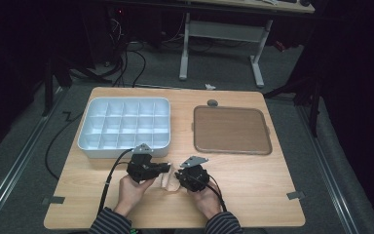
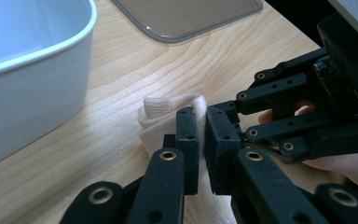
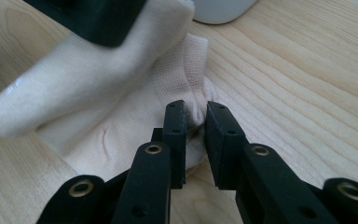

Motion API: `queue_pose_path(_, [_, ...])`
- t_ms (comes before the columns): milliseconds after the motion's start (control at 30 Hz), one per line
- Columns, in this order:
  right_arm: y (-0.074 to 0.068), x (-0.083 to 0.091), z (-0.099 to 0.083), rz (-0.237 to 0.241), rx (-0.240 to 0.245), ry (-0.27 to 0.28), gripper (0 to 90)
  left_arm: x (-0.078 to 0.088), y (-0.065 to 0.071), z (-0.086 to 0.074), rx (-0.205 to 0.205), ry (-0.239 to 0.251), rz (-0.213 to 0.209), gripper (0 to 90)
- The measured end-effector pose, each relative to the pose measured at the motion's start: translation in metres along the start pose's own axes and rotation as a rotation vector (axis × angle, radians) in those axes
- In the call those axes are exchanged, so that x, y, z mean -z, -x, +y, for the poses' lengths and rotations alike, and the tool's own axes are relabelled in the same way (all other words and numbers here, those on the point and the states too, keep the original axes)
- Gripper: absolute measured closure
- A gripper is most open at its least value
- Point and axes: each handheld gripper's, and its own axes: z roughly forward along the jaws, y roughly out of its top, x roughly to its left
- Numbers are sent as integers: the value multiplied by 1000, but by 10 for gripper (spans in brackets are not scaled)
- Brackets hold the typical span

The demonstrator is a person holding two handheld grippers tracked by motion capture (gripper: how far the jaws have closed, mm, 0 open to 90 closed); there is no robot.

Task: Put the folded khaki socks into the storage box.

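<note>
Two hands rest side by side near the table's (image 1: 253,185) front edge. Left gripper (image 2: 201,140) is clamped on the cream cloth (image 2: 168,109). Right gripper (image 3: 195,126) pinches another fold of it.

A pale wooden surface (image 1: 253,185) stands on grey carpet (image 1: 19,146) in a dim room whose edges fade into darkness. Behind it, a white-framed desk (image 1: 224,34) rises from the floor, with black cables (image 1: 126,58) tangled beside its legs.
</note>
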Motion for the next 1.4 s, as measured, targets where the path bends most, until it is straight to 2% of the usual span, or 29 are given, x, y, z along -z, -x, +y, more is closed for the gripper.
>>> queue_pose_path(133, [0,-3,4,3,18,-3,786,-2,0,0,-6,3,-4,851])
queue_pose_path(267, [2,-5,4,28,6,2,785,-3,-3,2,-5,11,-7,851])
queue_pose_path(433, [1,-6,6,26,12,-3,785,-8,0,8,-38,0,-21,849])
queue_pose_path(700, [1,-7,7,27,23,-2,785,-18,-2,8,-45,-13,-8,848])
queue_pose_path(833, [1,-5,6,36,27,2,782,-23,-2,6,-47,-36,-1,843])
queue_pose_path(1100, [3,-3,1,45,19,11,778,-27,-3,3,-41,-41,-1,840])
queue_pose_path(1367, [3,3,-1,34,1,9,714,-28,-6,-1,-44,-62,22,839])
queue_pose_path(1400, [2,6,-2,34,-8,16,715,-29,-5,-2,-58,-78,33,839])
